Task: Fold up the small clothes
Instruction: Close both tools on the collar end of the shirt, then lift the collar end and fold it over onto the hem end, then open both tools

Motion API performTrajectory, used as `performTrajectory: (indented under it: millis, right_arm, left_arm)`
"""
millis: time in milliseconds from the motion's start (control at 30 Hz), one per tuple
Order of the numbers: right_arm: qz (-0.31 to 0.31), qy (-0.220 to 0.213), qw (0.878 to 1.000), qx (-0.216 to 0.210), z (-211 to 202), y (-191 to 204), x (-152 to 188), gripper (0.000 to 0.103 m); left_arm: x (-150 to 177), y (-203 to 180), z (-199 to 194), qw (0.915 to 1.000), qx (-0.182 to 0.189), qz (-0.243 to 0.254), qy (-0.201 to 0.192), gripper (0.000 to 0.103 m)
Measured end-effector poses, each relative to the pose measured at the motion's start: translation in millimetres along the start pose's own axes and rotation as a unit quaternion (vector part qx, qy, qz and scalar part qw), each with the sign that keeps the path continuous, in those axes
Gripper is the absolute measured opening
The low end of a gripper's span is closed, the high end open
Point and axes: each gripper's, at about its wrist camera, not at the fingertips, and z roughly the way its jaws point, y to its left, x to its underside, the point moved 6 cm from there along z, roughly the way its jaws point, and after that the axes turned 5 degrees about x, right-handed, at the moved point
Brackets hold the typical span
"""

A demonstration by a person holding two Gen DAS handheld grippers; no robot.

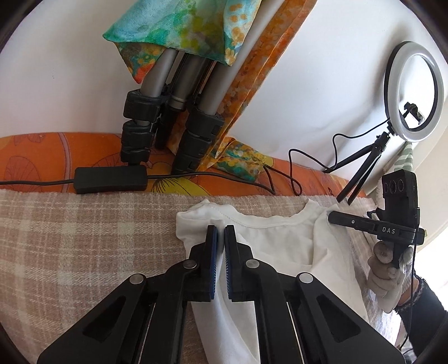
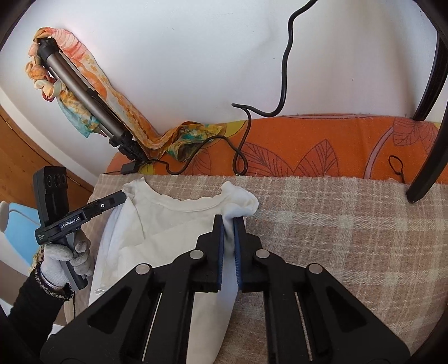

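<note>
A small white T-shirt (image 1: 280,240) lies on a beige checked blanket (image 1: 84,238), its neckline toward the wall. My left gripper (image 1: 221,232) is shut on the shirt's left shoulder edge, with white cloth showing between its blue pads. In the right wrist view the same shirt (image 2: 168,224) is seen, and my right gripper (image 2: 228,224) is shut on a bunched fold of its right sleeve. Each gripper appears in the other's view, held by a gloved hand: the right gripper (image 1: 336,217) at the far shoulder, the left gripper (image 2: 119,199) likewise.
A folded tripod (image 1: 173,112) draped in a colourful scarf (image 1: 182,25) leans on the white wall. A black adapter (image 1: 110,179) with cables lies on the orange leaf-print cover (image 2: 322,145). A ring light (image 1: 414,89) stands at the right. A dark chair leg (image 2: 428,156) rests on the blanket.
</note>
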Motion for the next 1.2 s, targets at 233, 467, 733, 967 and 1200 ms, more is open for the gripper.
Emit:
performTrajectory:
  millis: [233,467,733,967,1200]
  right_arm:
    - [-0.021,-0.009,1.000,0.016,-24.4,10.8,-1.1,0.006]
    - [-0.014,0.009,0.999,0.051,-13.0,1.1,0.8,0.023]
    - [0.032,0.009,0.999,0.007,4.3,-17.7,-1.6,0.048]
    - [0.007,0.009,1.000,0.012,-3.0,-5.7,-4.1,0.008]
    - [-0.016,-0.018,1.000,0.011,-53.3,23.7,-1.0,0.007]
  left_arm:
    - [-1.7,2.2,-10.8,0.9999,0.004,-0.009,0.001,0.003]
    - [-10.2,21.3,-12.4,0.9988,-0.028,-0.039,0.005,0.037]
    - [-9.6,12.4,13.8,0.9995,0.001,-0.014,0.029,0.022]
    - [-7.4,-0.8,0.8,0.9999,0.000,0.005,0.014,0.007]
    - [-1.5,-32.5,-42.7,0.9996,0.005,0.027,-0.008,0.007]
